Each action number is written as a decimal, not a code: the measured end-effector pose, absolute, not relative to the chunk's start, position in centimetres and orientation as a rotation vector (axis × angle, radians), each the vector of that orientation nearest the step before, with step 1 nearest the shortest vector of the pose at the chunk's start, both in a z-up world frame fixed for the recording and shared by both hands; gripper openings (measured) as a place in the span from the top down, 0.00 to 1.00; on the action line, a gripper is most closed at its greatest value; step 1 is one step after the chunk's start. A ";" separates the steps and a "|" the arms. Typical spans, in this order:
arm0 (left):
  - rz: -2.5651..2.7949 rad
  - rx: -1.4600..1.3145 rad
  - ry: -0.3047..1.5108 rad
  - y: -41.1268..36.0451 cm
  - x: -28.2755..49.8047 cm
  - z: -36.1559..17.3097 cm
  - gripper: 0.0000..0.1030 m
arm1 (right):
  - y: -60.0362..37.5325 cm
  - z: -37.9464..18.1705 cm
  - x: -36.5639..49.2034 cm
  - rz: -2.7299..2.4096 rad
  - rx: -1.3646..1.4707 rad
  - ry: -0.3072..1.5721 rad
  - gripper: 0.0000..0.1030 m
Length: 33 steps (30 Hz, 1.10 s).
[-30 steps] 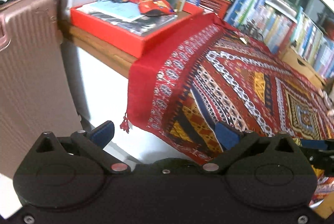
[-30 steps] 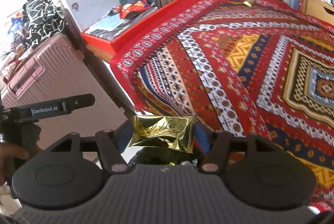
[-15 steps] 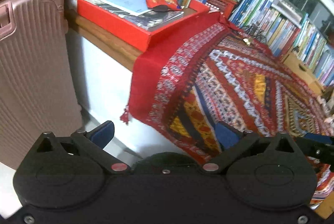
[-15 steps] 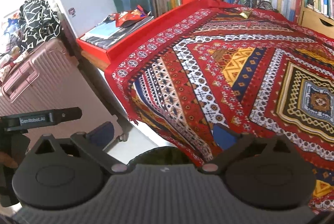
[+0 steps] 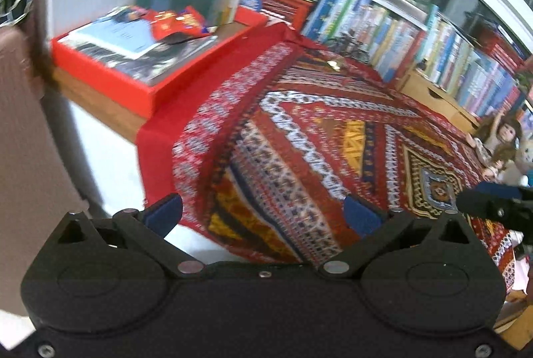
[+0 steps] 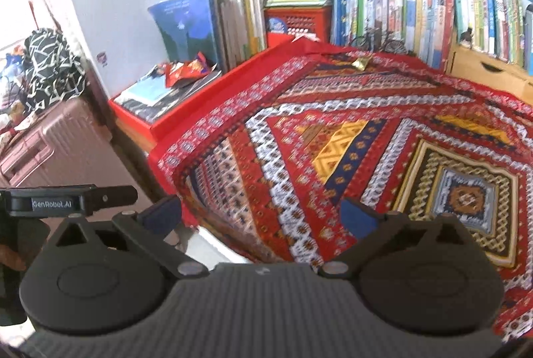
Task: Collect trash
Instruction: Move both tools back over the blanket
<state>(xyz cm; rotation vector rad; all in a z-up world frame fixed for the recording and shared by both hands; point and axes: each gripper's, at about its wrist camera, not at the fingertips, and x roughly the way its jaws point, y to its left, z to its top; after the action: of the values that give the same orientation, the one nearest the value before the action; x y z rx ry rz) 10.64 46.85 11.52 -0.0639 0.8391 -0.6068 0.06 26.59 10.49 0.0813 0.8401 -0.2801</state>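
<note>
Red geometric-patterned cloth (image 6: 333,138), gold wrapper (image 6: 361,62).

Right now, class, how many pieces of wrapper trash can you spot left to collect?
2. A gold wrapper lies on the patterned cloth near the books; a red wrapper sits on the magazines in the red tray. More may be hidden.

The pink suitcase (image 5: 23,131) is smeared by blur and cut off at the left edge. The red wrapper (image 5: 176,24) on the magazines is too fuzzy to read. The small gold wrapper (image 6: 361,62) far back on the patterned cloth (image 6: 333,141) is too tiny to read. The doll (image 5: 496,141) is cut by the right edge.
</note>
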 end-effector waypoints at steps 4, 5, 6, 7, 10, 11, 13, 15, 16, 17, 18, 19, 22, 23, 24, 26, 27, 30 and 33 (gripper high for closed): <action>-0.645 -0.072 0.828 44.6 11.6 12.7 0.00 | 24.1 11.7 0.9 -0.313 0.087 0.808 0.00; -0.652 -0.065 0.826 43.9 12.0 13.2 0.00 | 23.4 12.1 1.1 -0.323 0.090 0.798 0.00; -0.659 -0.059 0.822 43.3 12.3 13.6 0.00 | 22.7 12.5 1.4 -0.329 0.094 0.787 0.00; -0.669 -0.053 0.814 42.6 12.8 14.1 0.00 | 21.9 13.1 1.8 -0.334 0.097 0.772 0.00; -0.696 -0.045 0.778 40.5 14.3 16.0 0.00 | 19.7 14.4 3.0 -0.344 0.095 0.737 0.00; -0.702 -0.044 0.760 39.7 14.9 16.6 0.00 | 18.8 14.8 3.6 -0.346 0.097 0.726 0.00; -0.701 -0.053 0.709 38.1 16.2 17.8 0.00 | 17.1 15.6 4.7 -0.336 0.103 0.697 0.00; -0.694 -0.053 0.681 36.2 17.7 18.8 0.00 | 15.5 16.2 6.0 -0.330 0.095 0.673 0.00; -0.695 -0.051 0.672 35.2 18.4 19.3 0.00 | 14.9 16.4 6.7 -0.326 0.088 0.667 0.00; -0.697 -0.048 0.662 34.0 19.2 19.7 0.00 | 14.1 16.7 7.4 -0.323 0.079 0.660 0.00; -0.698 -0.045 0.654 32.9 20.0 20.0 0.00 | 13.3 16.8 8.1 -0.321 0.071 0.655 0.00; -0.699 -0.043 0.648 31.6 20.9 20.4 0.00 | 12.5 17.0 8.8 -0.319 0.063 0.650 0.00; -0.709 -0.046 0.641 28.1 23.3 21.0 0.00 | 10.2 17.4 10.8 -0.308 0.050 0.640 0.00; -0.712 -0.048 0.640 27.1 24.0 21.0 0.00 | 9.3 17.4 11.5 -0.299 0.047 0.638 0.00; -0.714 -0.050 0.639 26.0 24.7 21.0 0.00 | 8.5 17.3 12.1 -0.285 0.044 0.638 0.00; -0.715 -0.052 0.641 24.0 26.2 20.9 0.00 | 6.9 16.7 13.4 -0.241 0.025 0.634 0.00; -0.715 -0.049 0.646 23.0 26.7 20.6 0.00 | 6.1 16.2 14.0 -0.215 0.012 0.630 0.00; -0.704 -0.027 0.679 20.3 28.7 19.5 0.00 | 3.9 13.9 16.5 -0.141 -0.048 0.653 0.00; -0.698 -0.023 0.712 18.6 30.1 18.0 0.00 | 1.7 10.6 19.6 -0.046 -0.089 0.730 0.00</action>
<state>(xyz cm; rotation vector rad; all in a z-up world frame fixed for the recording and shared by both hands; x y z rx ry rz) 30.14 18.56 17.96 -0.0232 0.7124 -0.6977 19.56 1.75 10.56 -0.0888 0.7295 -0.0459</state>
